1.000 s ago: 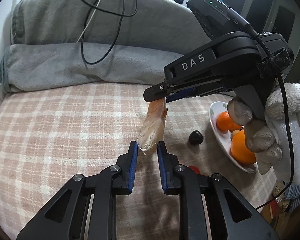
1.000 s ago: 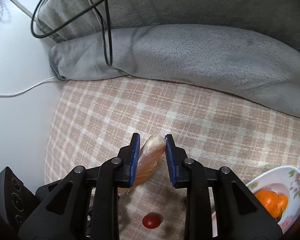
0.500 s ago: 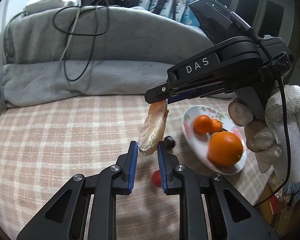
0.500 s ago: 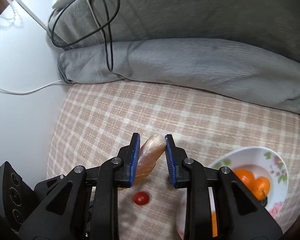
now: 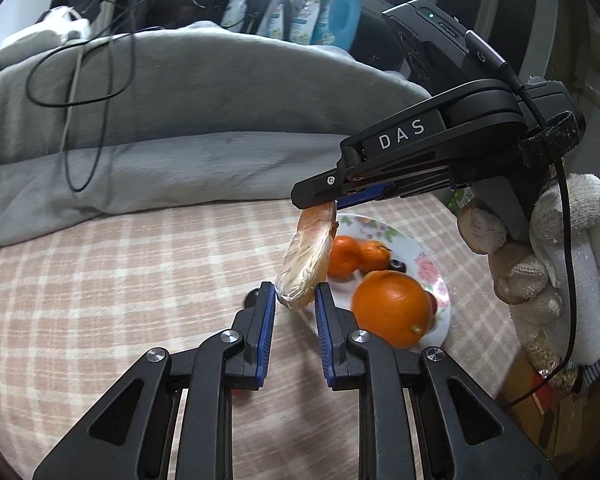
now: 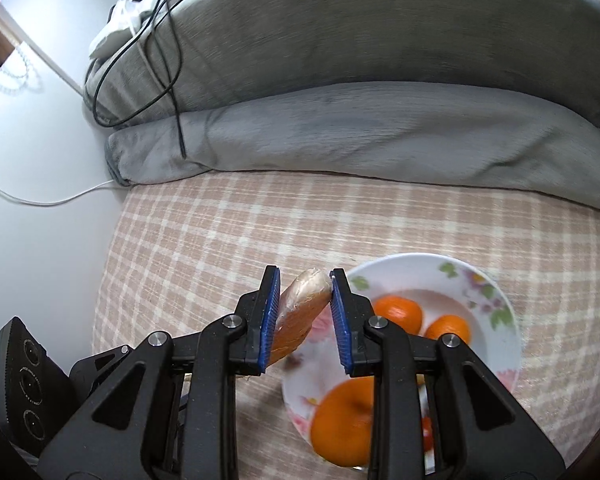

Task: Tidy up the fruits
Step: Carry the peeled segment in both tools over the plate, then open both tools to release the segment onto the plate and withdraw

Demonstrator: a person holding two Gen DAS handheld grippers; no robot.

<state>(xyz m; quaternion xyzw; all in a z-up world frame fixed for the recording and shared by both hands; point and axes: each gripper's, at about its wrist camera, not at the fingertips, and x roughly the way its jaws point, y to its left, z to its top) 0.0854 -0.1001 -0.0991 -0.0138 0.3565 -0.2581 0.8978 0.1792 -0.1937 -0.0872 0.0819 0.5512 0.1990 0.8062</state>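
1. Holding a plastic-wrapped orange piece [image 5: 305,258] by both ends, the right tongs [image 6: 304,308] clamp its top while the left tongs [image 5: 295,312] sit around its lower tip; whether they pinch it, I cannot tell.
2. It hangs above the near rim of the flowered plate [image 5: 379,226], where a big orange [image 5: 391,308] and small oranges [image 5: 349,256] lie.
3. Risk: slick wrap may slip, dropping it onto the checked bedspread [image 5: 100,280].
4. Uneven pulling could tear the wrap.

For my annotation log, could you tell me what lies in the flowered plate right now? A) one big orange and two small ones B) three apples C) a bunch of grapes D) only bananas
A: the flowered plate holds a big orange and two small oranges.
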